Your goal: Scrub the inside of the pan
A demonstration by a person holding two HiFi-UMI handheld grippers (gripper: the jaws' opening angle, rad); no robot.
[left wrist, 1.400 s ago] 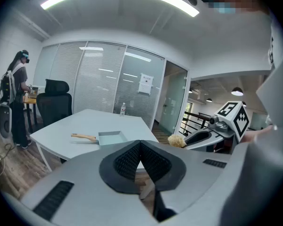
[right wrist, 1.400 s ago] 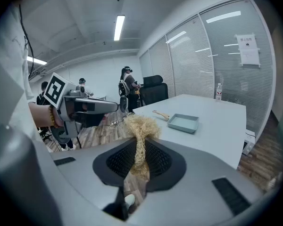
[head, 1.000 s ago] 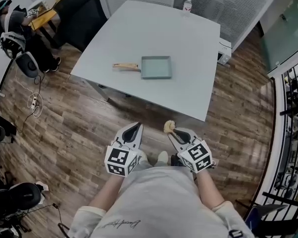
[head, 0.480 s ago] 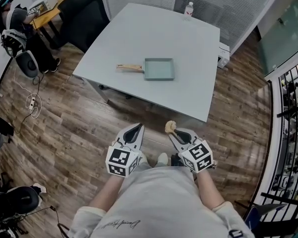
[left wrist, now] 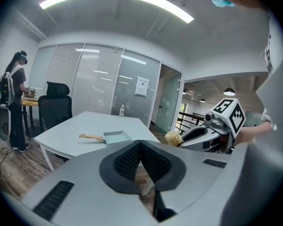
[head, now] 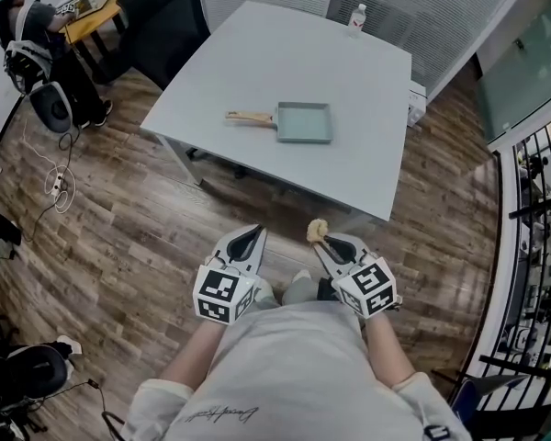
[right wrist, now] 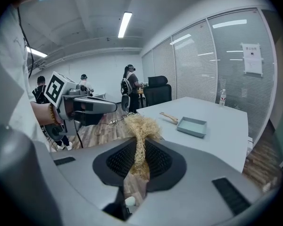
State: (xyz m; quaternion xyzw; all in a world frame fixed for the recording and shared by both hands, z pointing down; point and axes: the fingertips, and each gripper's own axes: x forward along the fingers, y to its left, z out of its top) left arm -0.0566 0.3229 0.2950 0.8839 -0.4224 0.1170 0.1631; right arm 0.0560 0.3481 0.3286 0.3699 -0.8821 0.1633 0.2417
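Right gripper (head: 320, 241) is pinching a straw-coloured scrubber (head: 316, 231) tight; left gripper (head: 247, 239) is sitting closed, empty. I am facing the pan (head: 305, 122), upper centre on the table (head: 257, 53), well apart: scrubbing not yet begun. Next I need to reach it.

Pale blue-grey rectangular pan (head: 305, 123) with light wooden handle (head: 249, 117): sits flat and upright on light grey table (head: 257, 53), about mid-width, nearer the table's near edge than its far one, not touching any edge. Handle level, pointing toward the table's left edge in the head view. Straw-coloured fibrous scrubber (right wrist: 140, 125): tufted wad, lower part pinched between the closed jaws of the right gripper (head: 321, 243), frayed top sticking out past the tips, off the table, well apart from the pan.
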